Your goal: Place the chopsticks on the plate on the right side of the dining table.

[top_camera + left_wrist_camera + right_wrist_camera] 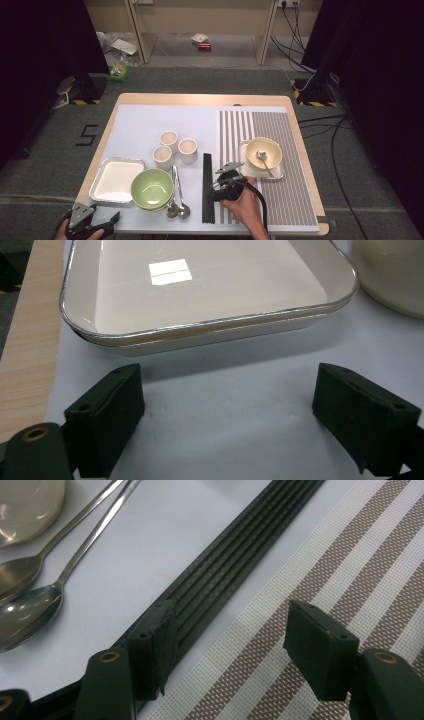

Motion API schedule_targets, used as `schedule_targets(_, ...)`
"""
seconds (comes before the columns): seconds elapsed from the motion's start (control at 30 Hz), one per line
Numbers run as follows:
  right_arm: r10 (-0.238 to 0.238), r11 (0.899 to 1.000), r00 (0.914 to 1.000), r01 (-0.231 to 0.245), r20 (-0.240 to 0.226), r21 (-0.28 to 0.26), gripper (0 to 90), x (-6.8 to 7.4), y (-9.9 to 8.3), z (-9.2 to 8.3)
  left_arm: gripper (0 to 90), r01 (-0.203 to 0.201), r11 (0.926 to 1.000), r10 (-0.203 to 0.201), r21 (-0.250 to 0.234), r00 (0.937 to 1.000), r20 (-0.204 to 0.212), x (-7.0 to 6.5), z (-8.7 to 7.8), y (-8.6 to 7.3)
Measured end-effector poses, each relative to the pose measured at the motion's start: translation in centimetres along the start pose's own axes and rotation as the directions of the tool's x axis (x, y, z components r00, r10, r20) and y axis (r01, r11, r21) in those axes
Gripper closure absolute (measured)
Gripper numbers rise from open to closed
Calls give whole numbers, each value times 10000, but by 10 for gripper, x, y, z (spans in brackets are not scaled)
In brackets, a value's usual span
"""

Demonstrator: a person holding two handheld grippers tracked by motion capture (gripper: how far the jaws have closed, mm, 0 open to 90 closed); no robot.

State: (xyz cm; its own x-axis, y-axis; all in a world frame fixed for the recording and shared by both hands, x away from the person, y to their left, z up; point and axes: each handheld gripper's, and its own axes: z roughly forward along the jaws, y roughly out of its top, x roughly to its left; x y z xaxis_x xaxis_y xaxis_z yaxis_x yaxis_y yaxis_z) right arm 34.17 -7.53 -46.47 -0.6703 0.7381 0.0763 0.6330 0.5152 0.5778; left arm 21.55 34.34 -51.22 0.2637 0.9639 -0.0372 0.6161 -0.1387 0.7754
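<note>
My high view looks down the table over the chopsticks [207, 187]; my right gripper view sits close above them [220, 575], my left faces the tray [200, 290] left of them.

Lay open between chopsticks [207, 187] and striped mat [280, 170] edge for the right claw [227, 645]. Bare surface [225, 405] ahead of the left claw [227, 420], blocked farther on by the tray [200, 295]. Crowded leftward by spoons [30, 595].

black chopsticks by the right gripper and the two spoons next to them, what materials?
Long black chopsticks: probably plastic or lacquered wood, matte; dull dark surface with ridged lines, no glare. Two shiny silver spoons: polished metal, likely stainless steel; mirror-like highlights in the bowls.
</note>
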Motion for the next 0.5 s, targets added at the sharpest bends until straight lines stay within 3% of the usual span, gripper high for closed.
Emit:
schedule_targets(0.23,-353,9988,9993,347,157,349,392,5,0,7,120,-4,10000,4,20,10000,10,0,0,0)
schedule_targets(0.5,-355,9986,9990,345,256,390,397,6,-1,8,120,-5,10000,6,-94,10000,14,0,0,-1)
